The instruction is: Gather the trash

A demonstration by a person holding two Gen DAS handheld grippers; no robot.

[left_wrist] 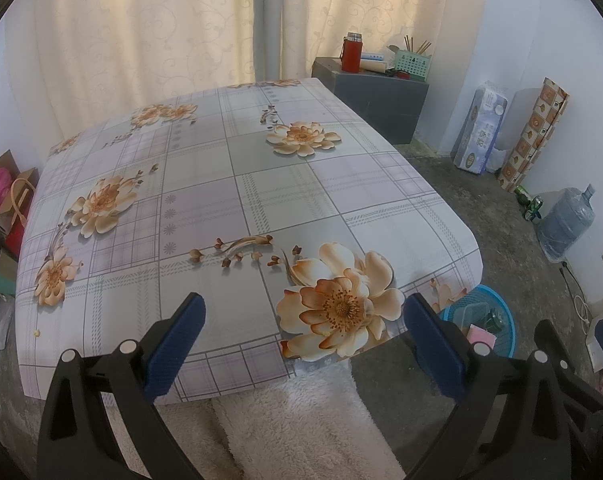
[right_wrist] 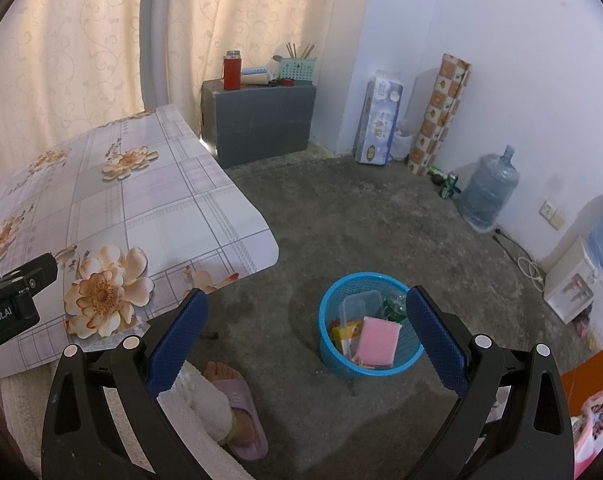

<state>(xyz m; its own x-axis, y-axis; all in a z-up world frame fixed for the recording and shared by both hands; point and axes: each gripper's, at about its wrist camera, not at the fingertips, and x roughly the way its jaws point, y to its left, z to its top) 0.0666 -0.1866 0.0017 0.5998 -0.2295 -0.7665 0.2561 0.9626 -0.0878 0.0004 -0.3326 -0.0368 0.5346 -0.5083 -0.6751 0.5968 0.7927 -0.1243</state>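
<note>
Left gripper [left_wrist: 303,334] held over the near edge of the table [left_wrist: 229,184], its blue pads spread wide with nothing between them; floral checked cloth runs ahead of the tongs to the curtain [left_wrist: 149,28]; a small pale crumb [left_wrist: 36,333] sits on the cloth out to the left of the left pad, too small to identify. Right gripper [right_wrist: 307,332] held off the table's corner, over the floor [right_wrist: 381,216], pads likewise wide apart and empty; the blue mesh basket [right_wrist: 333,350] stands on the floor between and just ahead of its pads, nearer the right one. In the basket: a pink sponge-like pad [right_wrist: 377,340], a clear plastic container [right_wrist: 361,304], a yellow carton [right_wrist: 345,332], something green and crumpled [right_wrist: 395,304] under the right pad's tip. From the left wrist view the same basket shows past the right pad, partly behind the table edge. Person's foot in a lilac slipper [right_wrist: 241,404] directly below the right gripper's left pad. Far ahead against the wall: grey box [right_wrist: 261,120] with red flask [right_wrist: 231,70]; water jug [right_wrist: 487,192] off to the right.
</note>
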